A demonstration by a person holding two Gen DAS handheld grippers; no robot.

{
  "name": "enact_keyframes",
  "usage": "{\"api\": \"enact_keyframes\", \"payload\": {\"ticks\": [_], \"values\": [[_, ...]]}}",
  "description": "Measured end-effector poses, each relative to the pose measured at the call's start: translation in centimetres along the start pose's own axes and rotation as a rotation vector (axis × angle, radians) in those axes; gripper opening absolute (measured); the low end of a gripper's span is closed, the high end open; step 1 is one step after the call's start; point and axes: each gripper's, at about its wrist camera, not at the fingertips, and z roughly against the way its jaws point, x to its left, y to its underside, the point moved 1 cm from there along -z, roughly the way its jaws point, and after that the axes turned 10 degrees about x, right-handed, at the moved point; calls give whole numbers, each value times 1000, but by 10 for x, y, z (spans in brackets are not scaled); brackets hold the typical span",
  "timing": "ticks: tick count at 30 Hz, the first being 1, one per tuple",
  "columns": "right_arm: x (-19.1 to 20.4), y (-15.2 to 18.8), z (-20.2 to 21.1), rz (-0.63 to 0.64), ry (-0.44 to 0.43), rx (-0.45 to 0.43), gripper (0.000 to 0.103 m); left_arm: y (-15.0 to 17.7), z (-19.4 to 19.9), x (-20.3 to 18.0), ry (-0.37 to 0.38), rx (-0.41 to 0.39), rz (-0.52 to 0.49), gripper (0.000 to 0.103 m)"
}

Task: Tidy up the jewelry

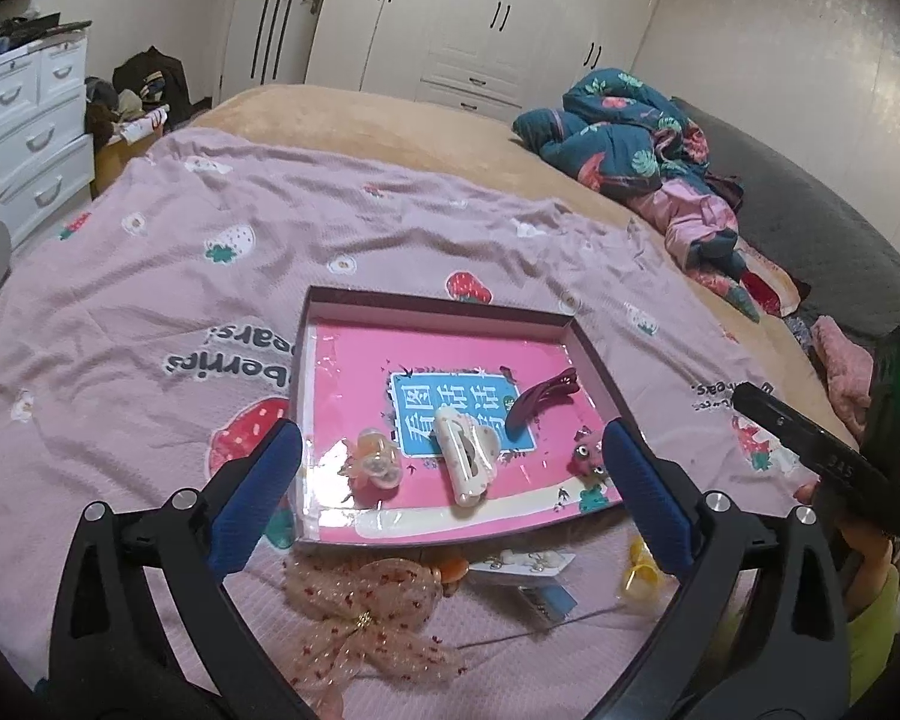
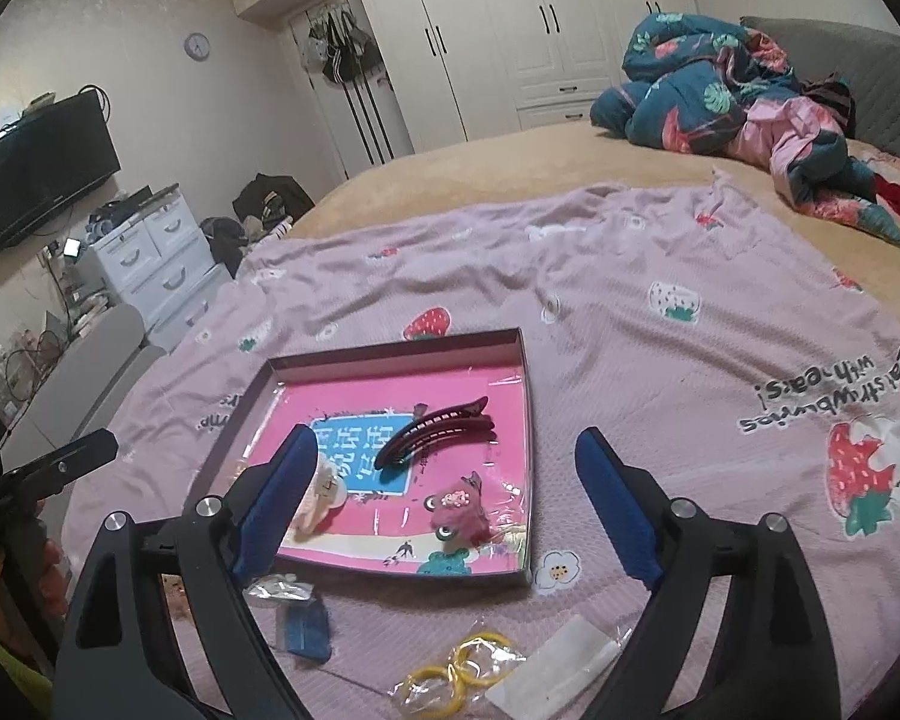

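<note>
Nearest the left claw (image 1: 450, 474), on the lilac strawberry-print bedspread (image 1: 150, 276), lies a sheer peach bow hair clip with red dots (image 1: 366, 618), just short of the near wall of the shallow dark-rimmed cardboard box tray with a pink printed floor (image 1: 600, 360). Beside the bow rest a small card of pale earrings (image 1: 522, 564) and a blue packet (image 1: 546, 597). The left claw stands released, blue pads wide apart, gripping nothing; its two fingertips sit over the tray's near corners, so the tray's near edge spans the gap between them.

Nearest the right claw (image 2: 444, 468), the bedspread carries a clear bag of yellow hair rings (image 2: 456, 669) and a flat white packet (image 2: 558, 669), both short of the tray's near wall. This claw is also spread wide and empty, its left finger over the tray's near left part, its right finger outside the tray's right wall, above bare bedspread.

Inside the tray, nearest the front edge, lie a cream claw hair clip (image 1: 465, 456), a translucent peach flower clip (image 1: 375, 462) to its left, and a dark pink frog-faced clip (image 2: 459, 507) toward the right corner. Farther in rests a maroon duckbill hair clip (image 2: 438, 429), lying slantwise across the blue label. The tray's low walls stand on all sides.

Beyond the tray the bedspread runs open and wrinkled to the tan bed sheet (image 1: 390, 126). A crumpled teal floral quilt (image 2: 720, 78) is piled well apart at the head of the bed, with white wardrobe doors (image 2: 510, 18) behind.
</note>
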Motion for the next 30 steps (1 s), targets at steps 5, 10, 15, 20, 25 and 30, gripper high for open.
{"api": "enact_keyframes", "payload": {"ticks": [5,10,15,20,25,30], "values": [[6,1,18,13,-2,-18,87,2,17,2,0,-26,7,94],[12,5,33,30,-1,-29,88,5,31,1,7,-44,7,94],[20,10,45,47,5,-36,88,10,42,-1,8,-56,-2,94],[26,19,55,59,13,-33,93,18,52,-4,10,-67,-3,94],[32,28,60,70,20,-24,94,25,58,-4,8,-68,-8,94],[35,36,66,84,24,-19,95,32,61,-5,1,-65,-14,94]]}}
